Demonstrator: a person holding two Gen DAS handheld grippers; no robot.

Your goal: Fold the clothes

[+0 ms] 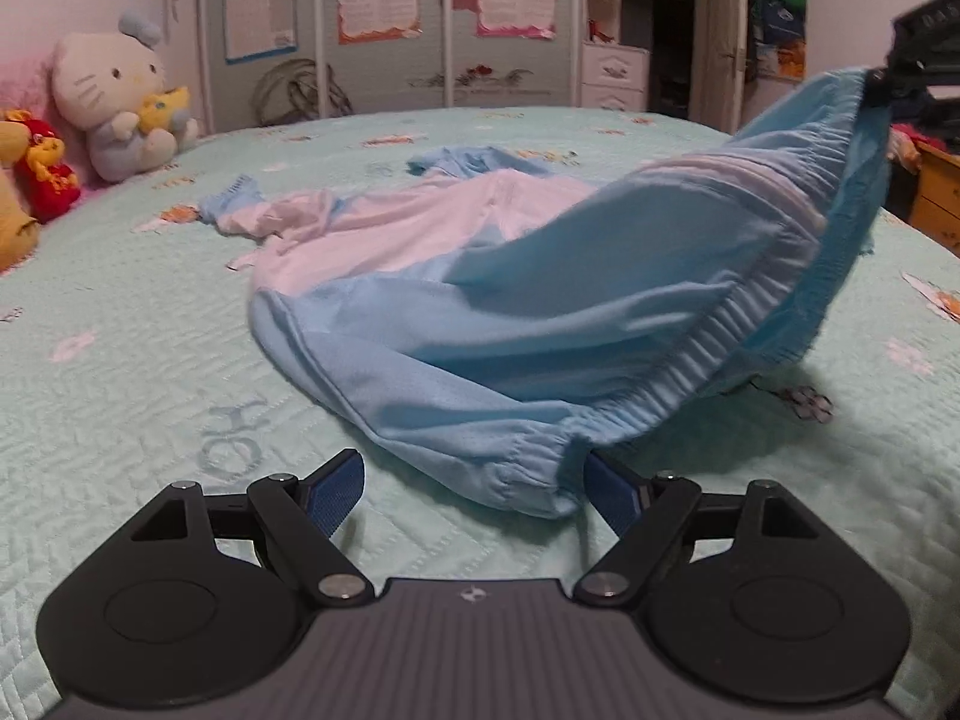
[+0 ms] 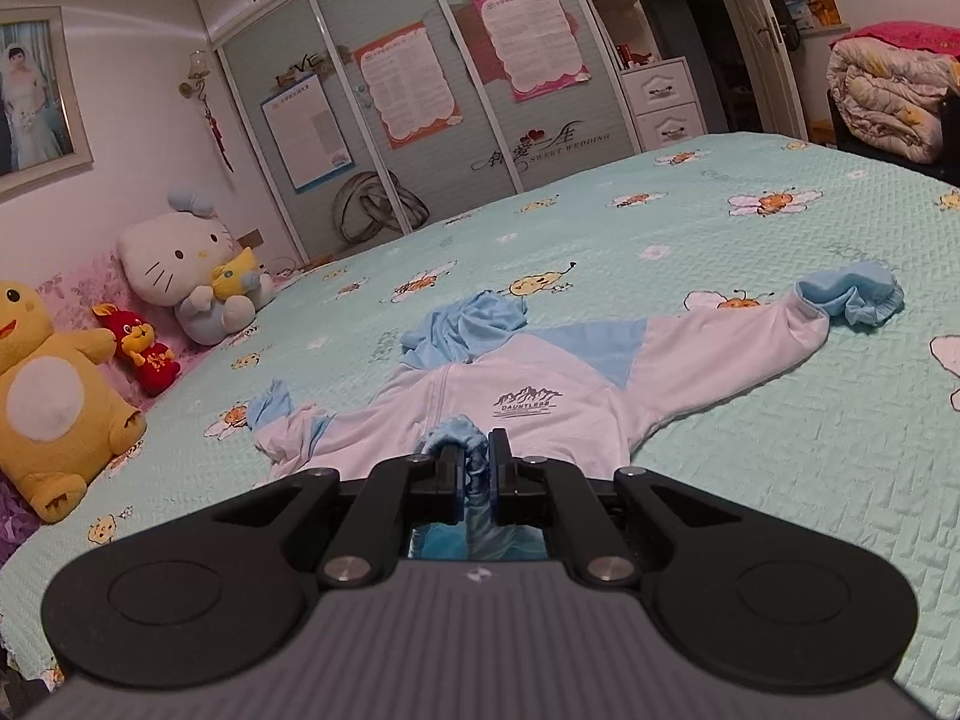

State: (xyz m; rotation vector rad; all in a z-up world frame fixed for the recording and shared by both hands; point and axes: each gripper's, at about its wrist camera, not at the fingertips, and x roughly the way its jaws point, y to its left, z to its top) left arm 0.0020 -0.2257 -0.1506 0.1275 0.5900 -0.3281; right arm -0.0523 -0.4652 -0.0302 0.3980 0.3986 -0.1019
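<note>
A light blue and white jacket (image 2: 540,378) lies spread on the bed, sleeves out to both sides, with a "Dauntless" logo on the chest. My right gripper (image 2: 476,450) is shut on the blue elastic hem and holds that end up off the bed; in the left wrist view it appears at the upper right (image 1: 877,84). The jacket (image 1: 540,276) sags from there down to the cover. My left gripper (image 1: 474,468) stands open low over the bed, with the hem's lower corner (image 1: 540,468) lying between its blue pads, close to the right finger (image 1: 609,489) and not pinched.
The bed (image 1: 150,330) has a mint quilted cover with bee prints. Plush toys (image 2: 180,276) sit along the pink headboard on the left. A sliding wardrobe (image 2: 420,90) stands behind the bed. A folded quilt (image 2: 888,96) and a wooden cabinet (image 1: 936,192) are on the right.
</note>
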